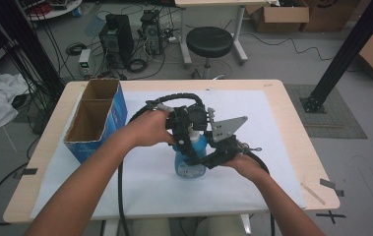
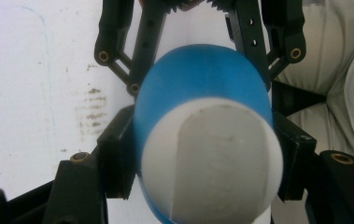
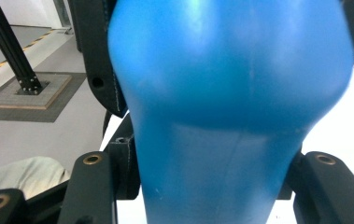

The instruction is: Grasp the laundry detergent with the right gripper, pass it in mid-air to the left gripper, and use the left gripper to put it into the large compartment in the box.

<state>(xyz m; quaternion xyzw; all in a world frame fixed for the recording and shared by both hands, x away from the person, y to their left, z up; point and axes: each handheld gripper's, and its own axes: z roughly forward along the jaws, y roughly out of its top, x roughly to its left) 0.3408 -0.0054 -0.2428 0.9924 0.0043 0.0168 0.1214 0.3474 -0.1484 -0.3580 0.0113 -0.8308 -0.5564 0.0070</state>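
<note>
**Two tools on one bottle, mid-table**

The blue bottle (image 1: 192,158) stands upright near the middle of the white sheet (image 1: 272,147) covering the table (image 1: 292,123). Your left tool (image 1: 186,142) comes down over its top; in the left gripper view its jaws press against either side of the bottle (image 2: 202,93), whose white cap end (image 2: 212,163) faces the camera. Your right tool (image 1: 213,158) reaches in from 4 o'clock and pinches the lower body; in the right gripper view the bottle (image 3: 230,107) sits squarely between the two black jaws, touching both. The left hand (image 1: 147,129) and right hand (image 1: 245,164) close in from 9 and 4 o'clock.

Step in hand, as judged: a two-tool hold on the bottle, either a handover from one tool to the other or a steadying grip while the cap is worked. Which of these cannot be told.

The next move calls for one tool to stay clamped while the other turns or lets go; loosening both together would likely tip the bottle.

Containers: a blue carton (image 1: 98,120) stands at 9 o'clock from the bottle, well apart from it, near the table's left edge. Its top is open and a divider splits it into two compartments; both look empty. Whether the bottle holds liquid cannot be told.
</note>
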